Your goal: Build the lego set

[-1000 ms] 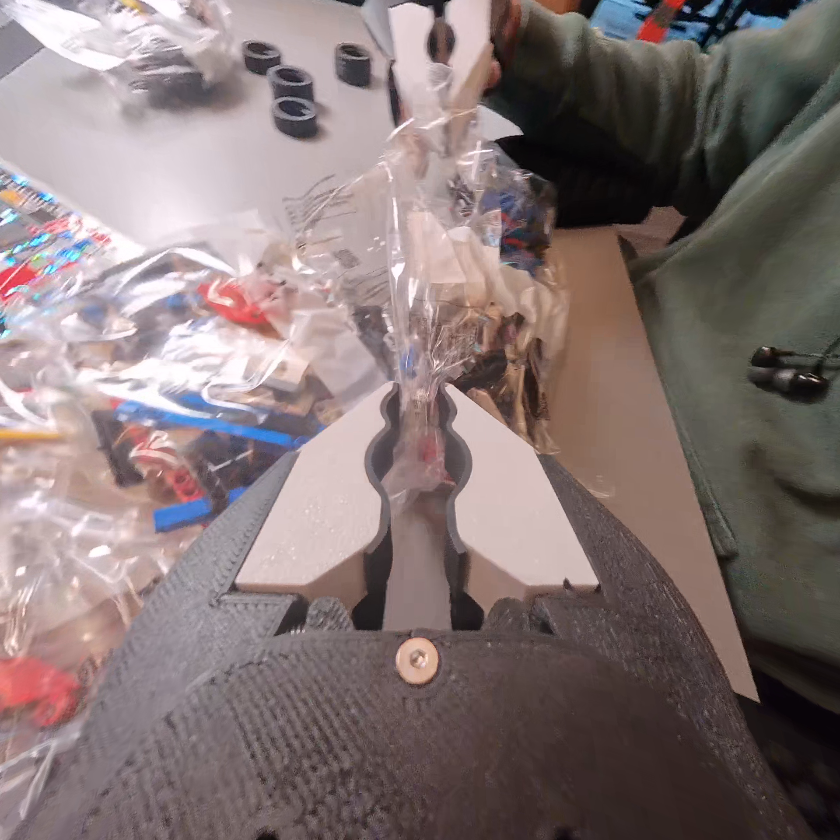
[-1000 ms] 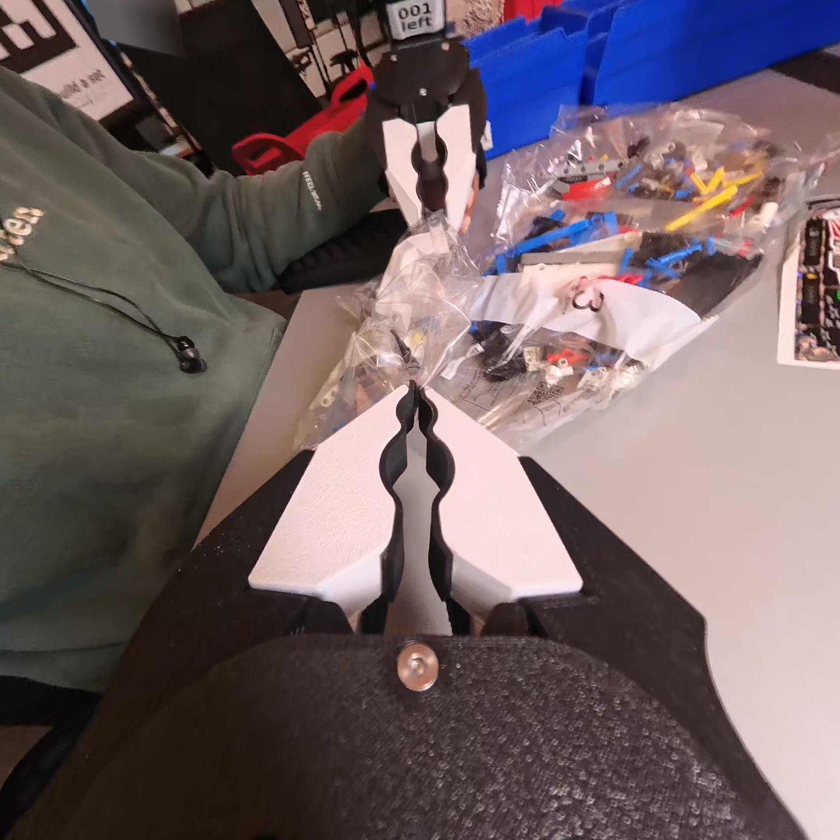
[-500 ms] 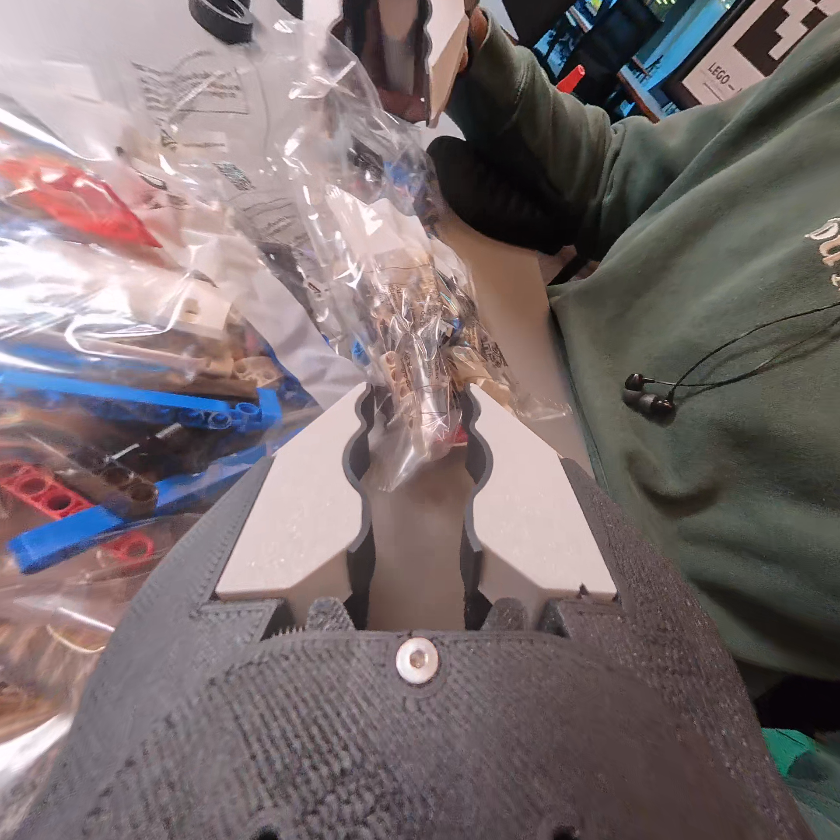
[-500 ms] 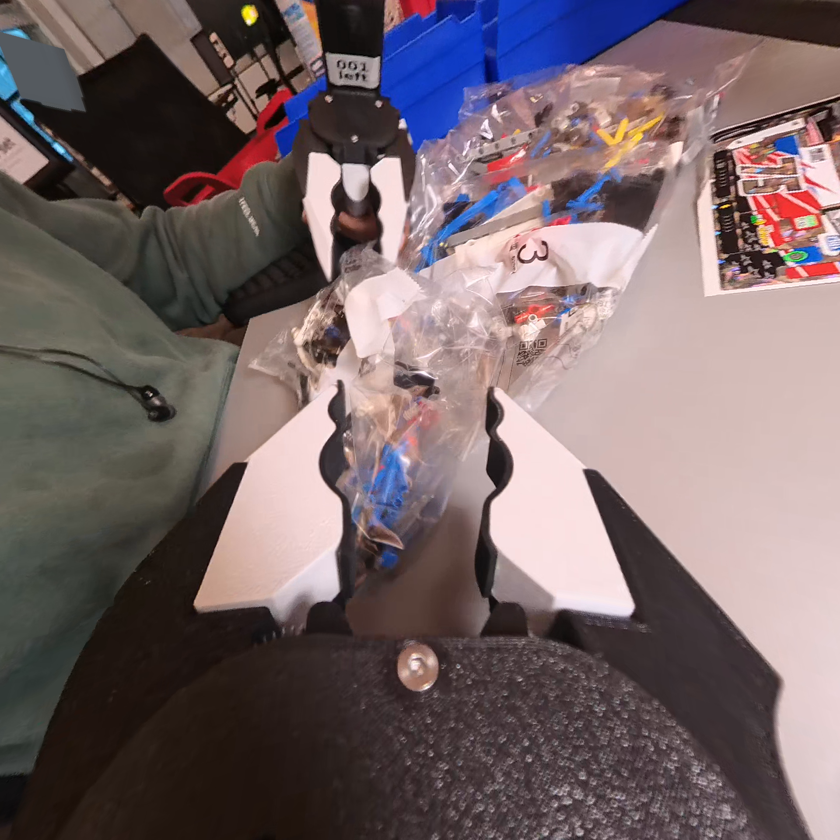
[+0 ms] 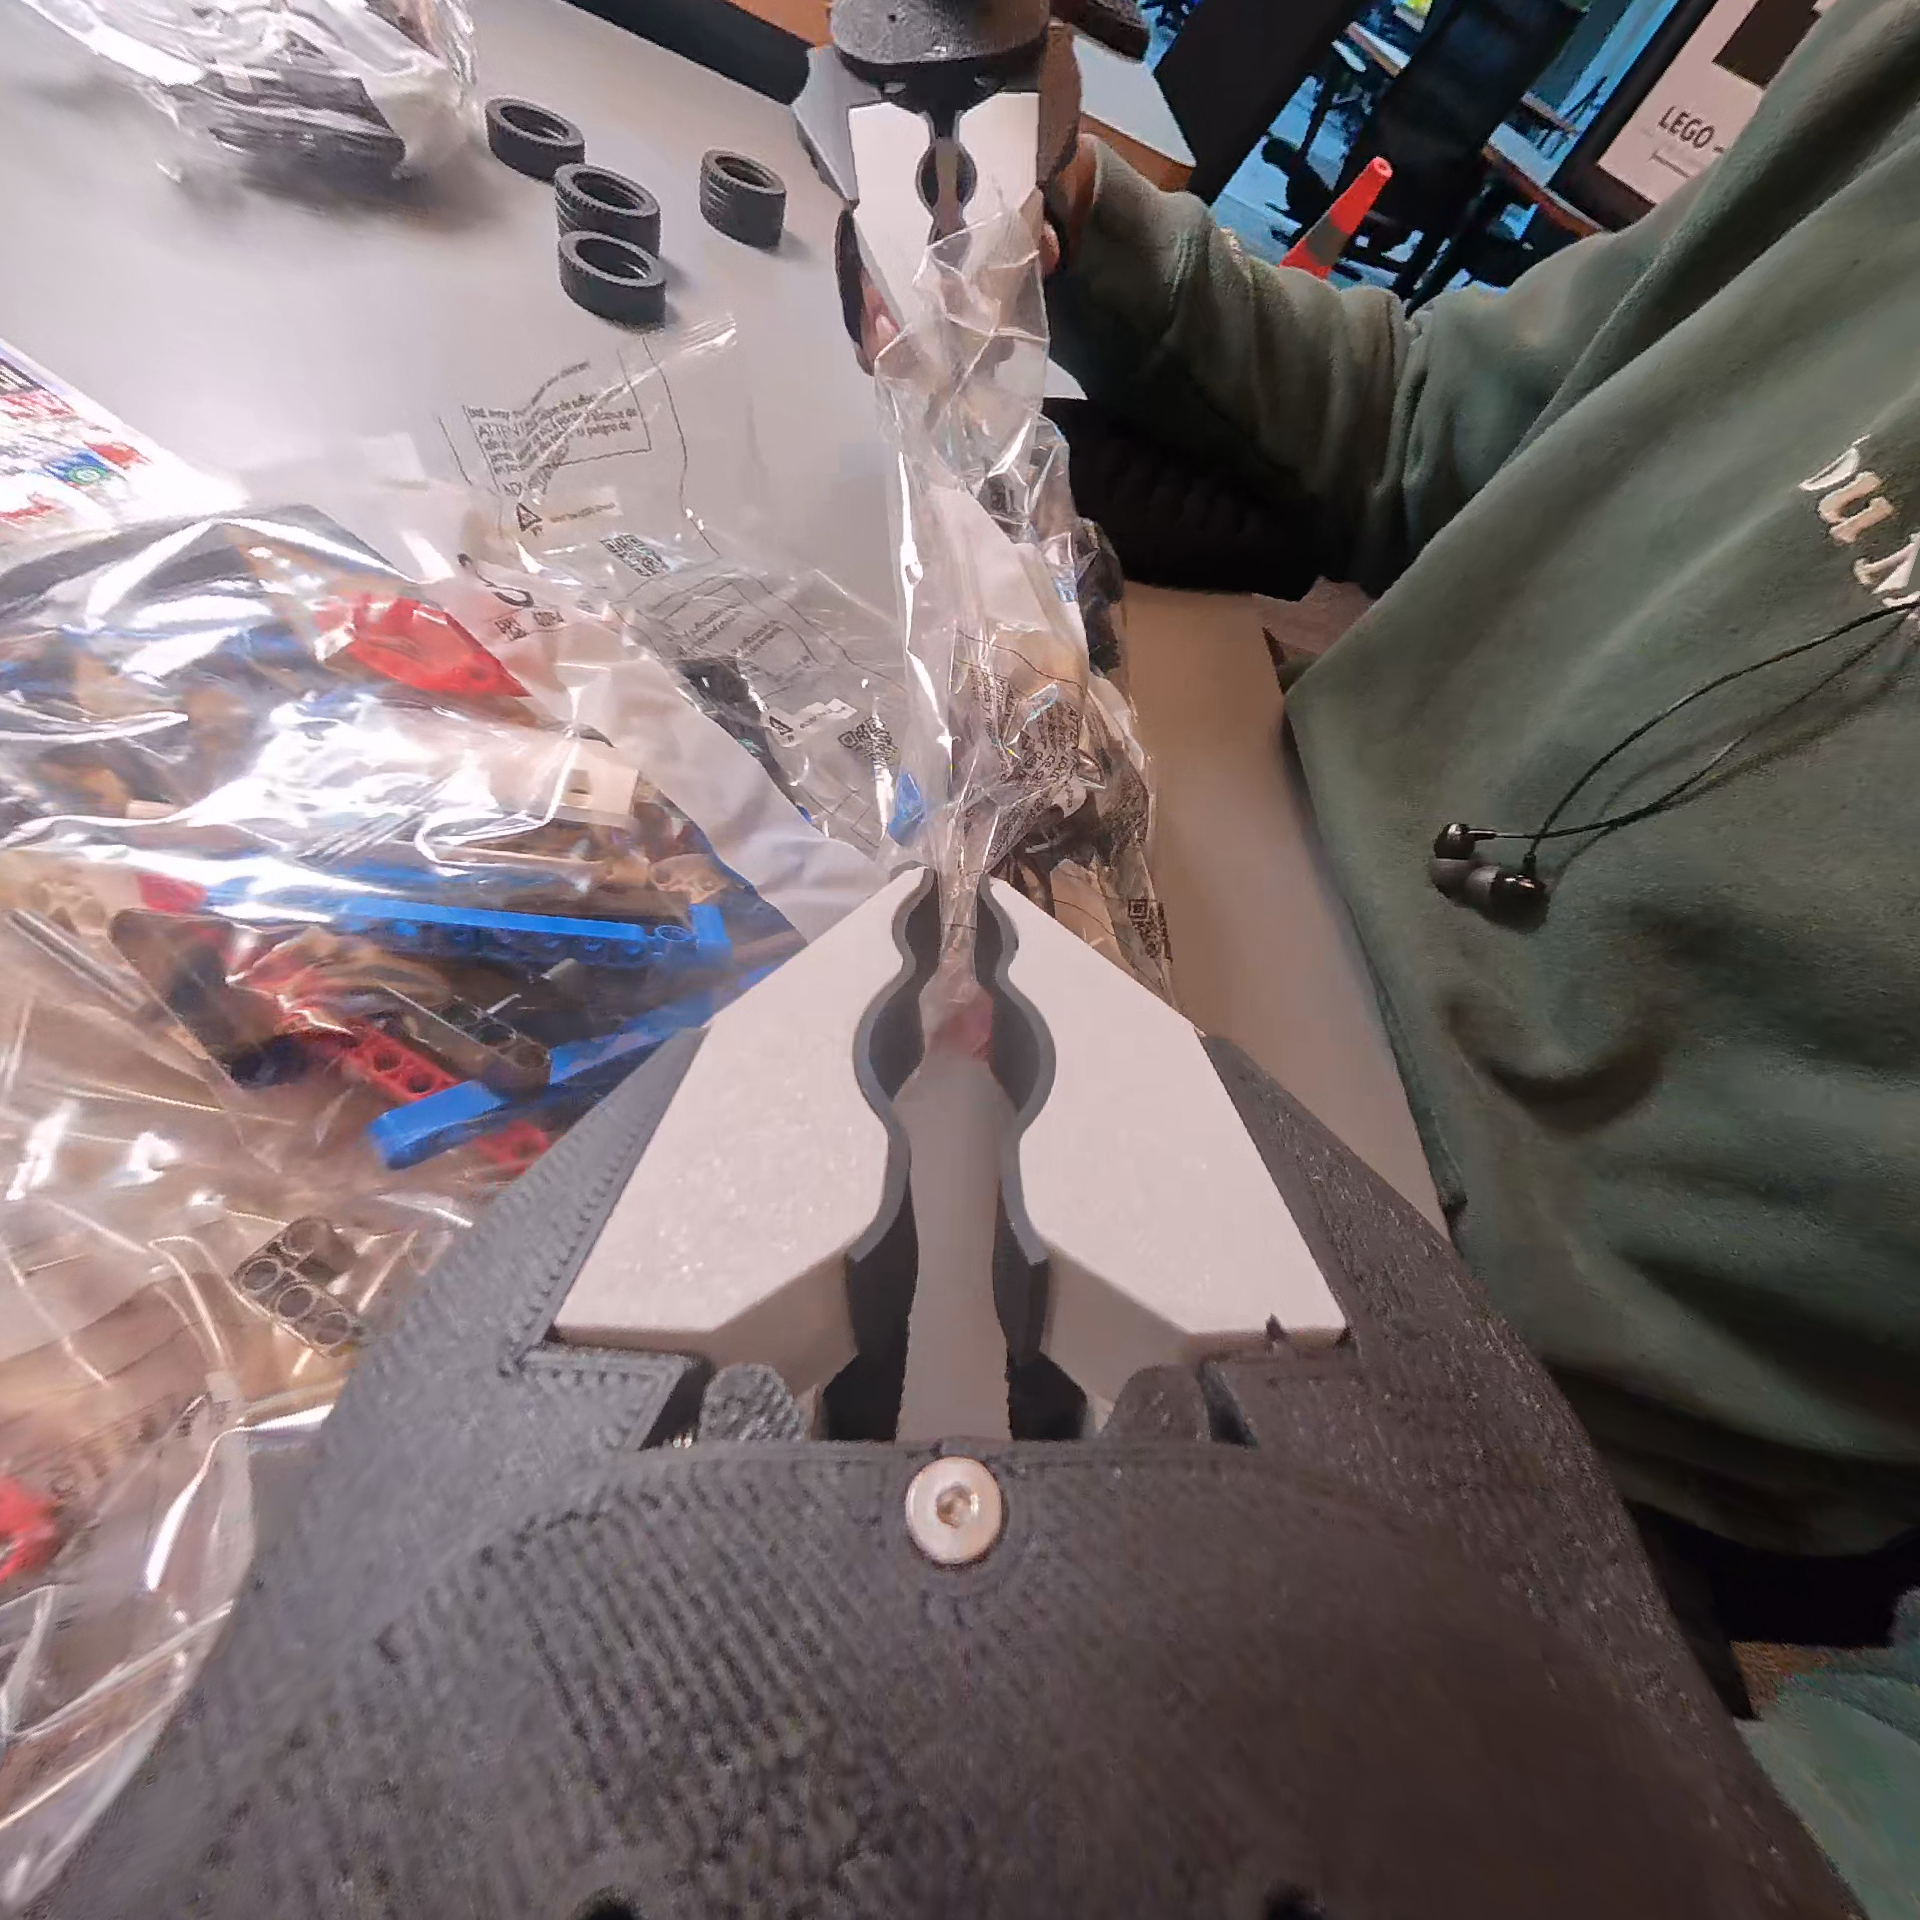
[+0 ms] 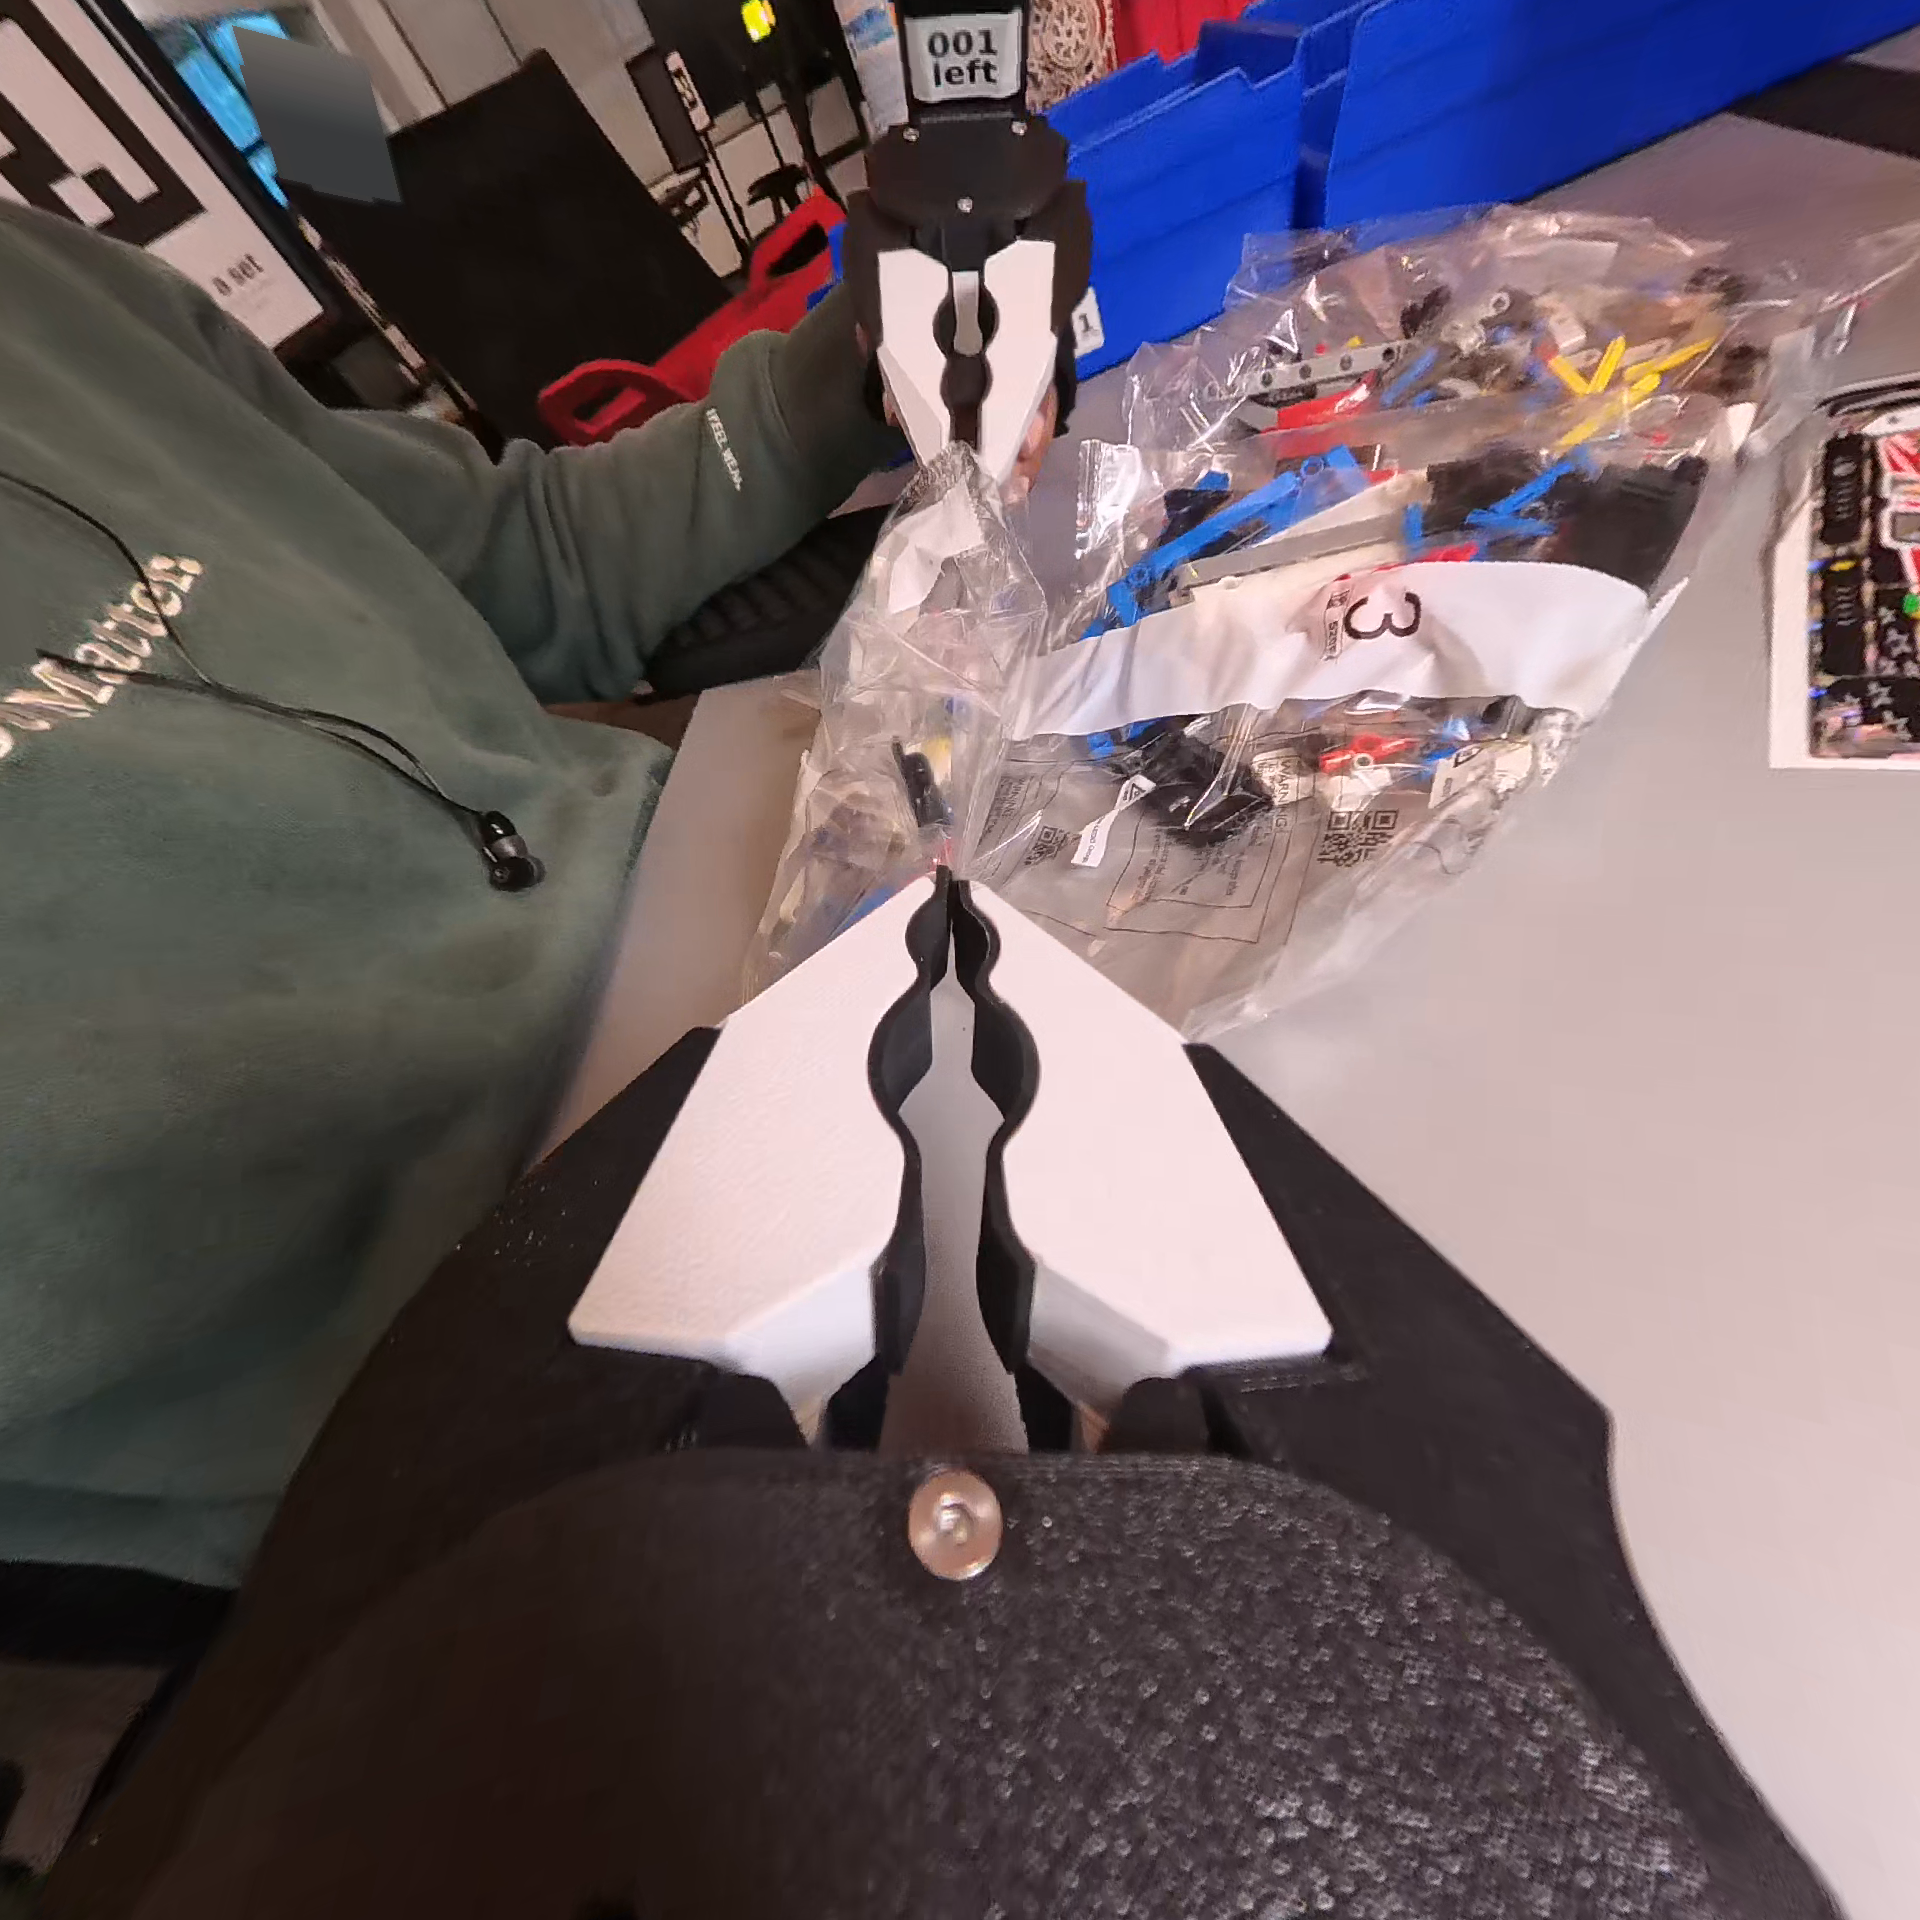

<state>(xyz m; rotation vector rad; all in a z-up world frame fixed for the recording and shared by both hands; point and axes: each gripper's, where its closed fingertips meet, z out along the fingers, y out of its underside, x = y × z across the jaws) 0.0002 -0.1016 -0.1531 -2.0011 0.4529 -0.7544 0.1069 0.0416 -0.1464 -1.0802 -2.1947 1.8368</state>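
A small crinkled clear plastic bag of lego pieces (image 5: 987,582) is held taut between two grippers.

The left gripper (image 5: 956,914) and right gripper (image 6: 948,894) are each clenched on opposite bag ends, its long axis running near to far above the grey surface (image 6: 1558,1143). A larger clear bag of blue, red and black pieces (image 6: 1403,582) lies beside it; four ribbed black rubber tyres (image 5: 613,218) lie farther off.

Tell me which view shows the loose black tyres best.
The left wrist view: four black tyres lie in plain sight on the grey table, beyond the bags. The right wrist view shows none of them.
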